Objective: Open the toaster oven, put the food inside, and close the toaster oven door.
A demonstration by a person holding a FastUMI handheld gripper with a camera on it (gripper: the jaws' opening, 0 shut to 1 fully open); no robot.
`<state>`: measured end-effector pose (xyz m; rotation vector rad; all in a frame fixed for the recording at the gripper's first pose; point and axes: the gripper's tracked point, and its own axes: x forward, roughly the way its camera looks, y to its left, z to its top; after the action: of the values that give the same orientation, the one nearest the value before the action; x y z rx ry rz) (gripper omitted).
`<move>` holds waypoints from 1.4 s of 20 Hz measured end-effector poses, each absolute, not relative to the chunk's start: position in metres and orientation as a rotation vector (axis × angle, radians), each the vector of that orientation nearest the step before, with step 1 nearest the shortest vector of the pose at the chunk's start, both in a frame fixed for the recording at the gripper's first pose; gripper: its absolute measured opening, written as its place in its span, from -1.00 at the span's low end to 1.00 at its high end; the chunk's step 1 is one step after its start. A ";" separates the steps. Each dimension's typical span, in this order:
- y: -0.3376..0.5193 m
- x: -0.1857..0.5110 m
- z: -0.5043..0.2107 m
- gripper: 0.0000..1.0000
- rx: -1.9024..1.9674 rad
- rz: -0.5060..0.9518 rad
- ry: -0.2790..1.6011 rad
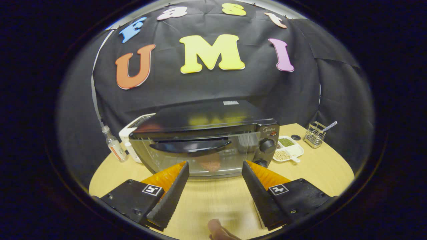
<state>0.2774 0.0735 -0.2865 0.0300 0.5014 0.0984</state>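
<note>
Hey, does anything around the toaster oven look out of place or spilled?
Nothing spilled. The toaster oven door looks slightly ajar, tilted out at the top, with reddish food behind the glass. The gripper hangs open just before it, jaws holding nothing.

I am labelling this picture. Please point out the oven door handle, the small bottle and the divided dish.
oven door handle (190, 146), gripper view, middle of the bar.
small bottle (115, 146), gripper view, its body.
divided dish (296, 150), gripper view, bare compartment.

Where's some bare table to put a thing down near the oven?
Bare table runs from the open tool to the oven, and on past the divided dish. It is crowded beside the oven: bottle one side, dish and wire holder the other.
</note>
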 end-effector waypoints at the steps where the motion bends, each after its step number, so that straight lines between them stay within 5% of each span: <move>1: 0.073 0.272 -0.278 1.00 0.043 0.099 0.493; 15: 0.036 0.145 -0.059 1.00 0.045 0.134 0.110; 28: 0.007 0.022 -0.018 1.00 -0.034 0.171 -0.086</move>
<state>0.0225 0.0068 -0.0183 -0.0341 -0.0862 0.1713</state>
